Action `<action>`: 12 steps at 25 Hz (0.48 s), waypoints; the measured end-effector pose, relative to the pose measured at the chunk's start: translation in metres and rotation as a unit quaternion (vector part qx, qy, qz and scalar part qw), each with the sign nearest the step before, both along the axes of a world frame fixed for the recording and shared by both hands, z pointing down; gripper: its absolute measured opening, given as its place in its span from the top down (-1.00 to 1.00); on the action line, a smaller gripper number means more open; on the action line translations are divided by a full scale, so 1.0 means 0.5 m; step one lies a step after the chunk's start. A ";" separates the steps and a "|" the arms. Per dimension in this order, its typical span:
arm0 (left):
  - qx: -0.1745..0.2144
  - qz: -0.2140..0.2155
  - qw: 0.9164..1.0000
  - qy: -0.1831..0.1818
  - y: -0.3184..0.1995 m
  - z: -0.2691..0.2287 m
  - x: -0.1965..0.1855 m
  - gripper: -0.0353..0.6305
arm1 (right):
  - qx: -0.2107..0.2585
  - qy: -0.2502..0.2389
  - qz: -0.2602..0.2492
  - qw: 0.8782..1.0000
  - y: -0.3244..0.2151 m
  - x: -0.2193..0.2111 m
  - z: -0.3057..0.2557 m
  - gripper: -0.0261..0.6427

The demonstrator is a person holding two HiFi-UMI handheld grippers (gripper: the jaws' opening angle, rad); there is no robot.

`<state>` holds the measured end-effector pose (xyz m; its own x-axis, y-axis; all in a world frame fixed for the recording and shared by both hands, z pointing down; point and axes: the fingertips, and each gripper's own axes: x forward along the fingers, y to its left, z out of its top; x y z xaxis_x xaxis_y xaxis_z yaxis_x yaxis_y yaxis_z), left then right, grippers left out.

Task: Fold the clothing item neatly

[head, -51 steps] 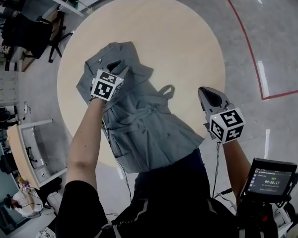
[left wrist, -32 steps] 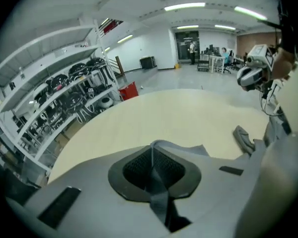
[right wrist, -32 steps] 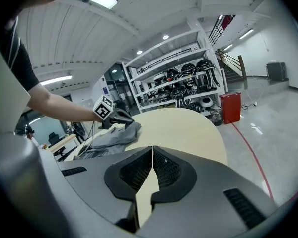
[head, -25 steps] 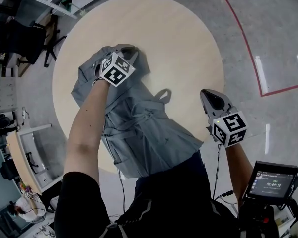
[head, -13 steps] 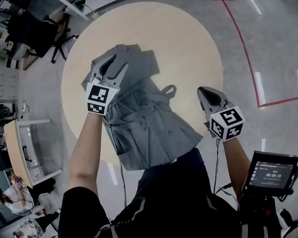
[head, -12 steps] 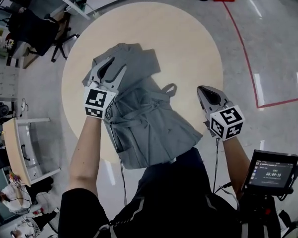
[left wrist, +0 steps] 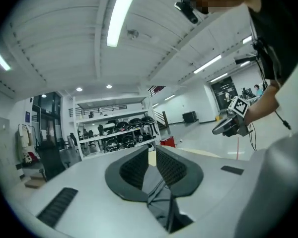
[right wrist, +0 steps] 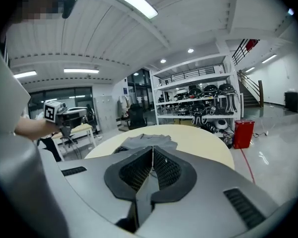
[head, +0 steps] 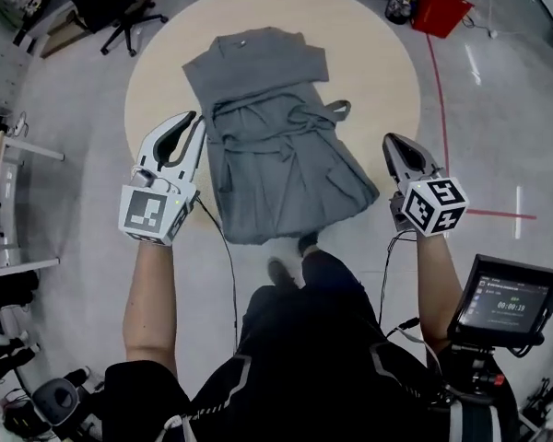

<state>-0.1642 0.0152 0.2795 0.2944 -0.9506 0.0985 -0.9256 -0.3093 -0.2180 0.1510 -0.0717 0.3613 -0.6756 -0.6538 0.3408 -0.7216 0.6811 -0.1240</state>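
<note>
Garment [head: 276,145] | long axis near–far, collar far | hem at table [head: 378,72] near edge, overhang unclear | left gripper [head: 192,118] jaws just closing, narrow empty gap | right gripper [head: 389,139] jaws together, empty

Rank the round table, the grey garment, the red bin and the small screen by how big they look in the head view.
1. round table
2. grey garment
3. small screen, though it sits nearer the camera, so this is unsure
4. red bin
</note>
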 end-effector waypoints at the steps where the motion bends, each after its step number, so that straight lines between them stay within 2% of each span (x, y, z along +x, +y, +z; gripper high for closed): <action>1: -0.003 -0.004 1.000 0.009 0.045 0.003 -0.009 0.75 | -0.006 0.001 0.004 1.000 0.028 0.007 0.002 0.89; 4: -0.025 -0.013 0.998 0.052 0.150 0.046 -0.036 0.87 | -0.015 0.003 -0.002 1.000 0.093 0.020 0.007 0.89; 6: -0.049 -0.031 0.995 0.077 0.203 0.095 -0.042 0.88 | -0.017 -0.003 -0.027 0.999 0.113 0.023 0.011 0.89; 9: -0.098 -0.053 0.989 0.098 0.286 0.194 -0.033 0.88 | -0.034 -0.018 -0.077 0.996 0.137 0.044 0.048 0.89; 12: -0.124 -0.071 0.983 0.119 0.338 0.260 -0.023 0.88 | -0.054 -0.017 -0.121 0.991 0.148 0.073 0.107 0.89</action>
<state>-0.1759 0.1844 0.4096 0.2037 -0.9394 0.2759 -0.9789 -0.1899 0.0761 0.1875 0.0024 0.4148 -0.8202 -0.4324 0.3745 -0.5334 0.8147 -0.2274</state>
